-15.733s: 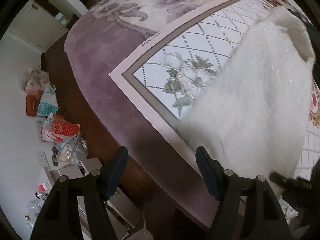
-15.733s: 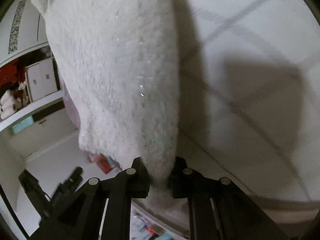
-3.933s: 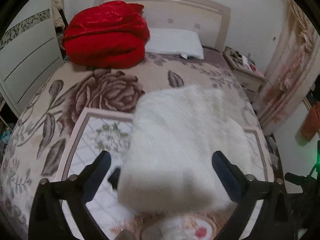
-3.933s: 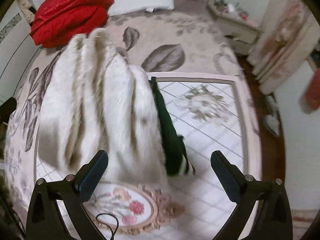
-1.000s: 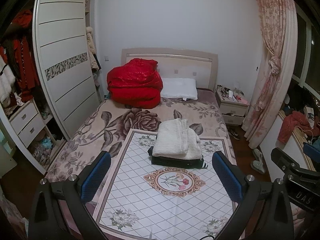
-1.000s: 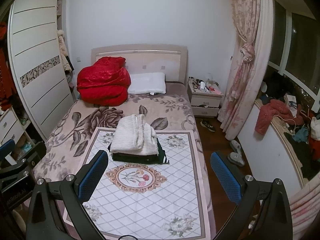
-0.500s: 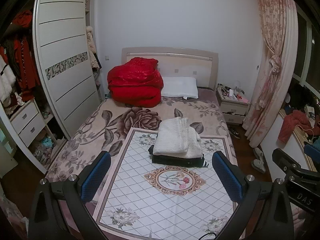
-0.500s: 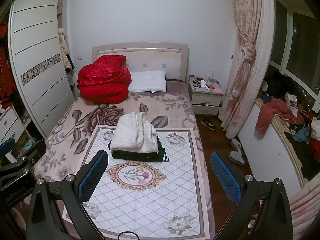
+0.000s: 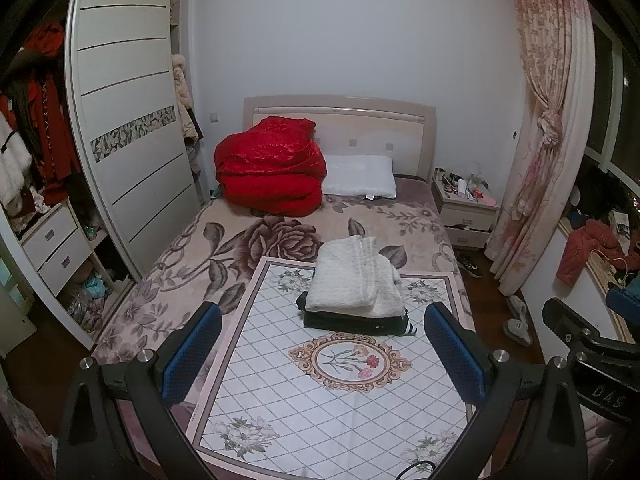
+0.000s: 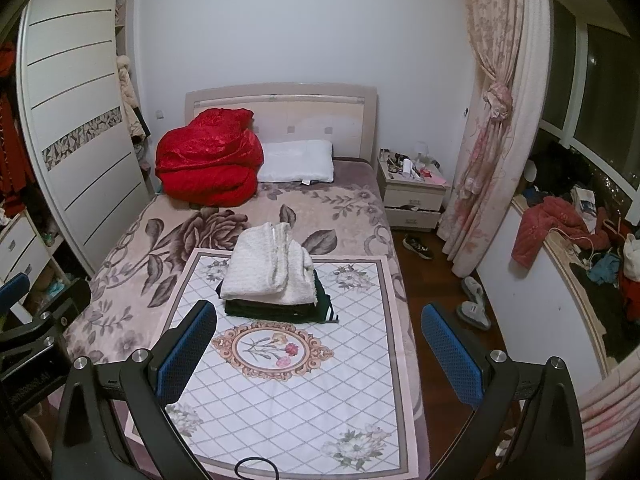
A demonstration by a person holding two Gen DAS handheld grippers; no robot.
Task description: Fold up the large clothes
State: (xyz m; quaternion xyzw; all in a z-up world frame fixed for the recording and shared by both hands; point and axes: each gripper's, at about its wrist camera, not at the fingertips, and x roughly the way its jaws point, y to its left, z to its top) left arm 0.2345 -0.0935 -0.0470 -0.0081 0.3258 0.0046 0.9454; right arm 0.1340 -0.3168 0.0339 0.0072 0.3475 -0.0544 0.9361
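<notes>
Both your tools stand wide open and hold nothing: the left tool (image 9: 320, 354) and the right tool (image 10: 318, 354) hang well back from the foot edge of the bed (image 9: 192, 248). The folded white sweater (image 9: 354, 278) lies on top of a folded dark garment (image 9: 352, 320), straight ahead, at the middle of the bed near the far edge of the patterned mat (image 9: 280, 400). The stack's long axis runs toward the headboard (image 9: 340, 120). Neither tool is clearly nearer; the pile looks finished, I'd judge.

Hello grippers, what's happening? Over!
Left gripper open, right gripper open, both empty. White sweater folded on dark clothes. Nothing in the way.
</notes>
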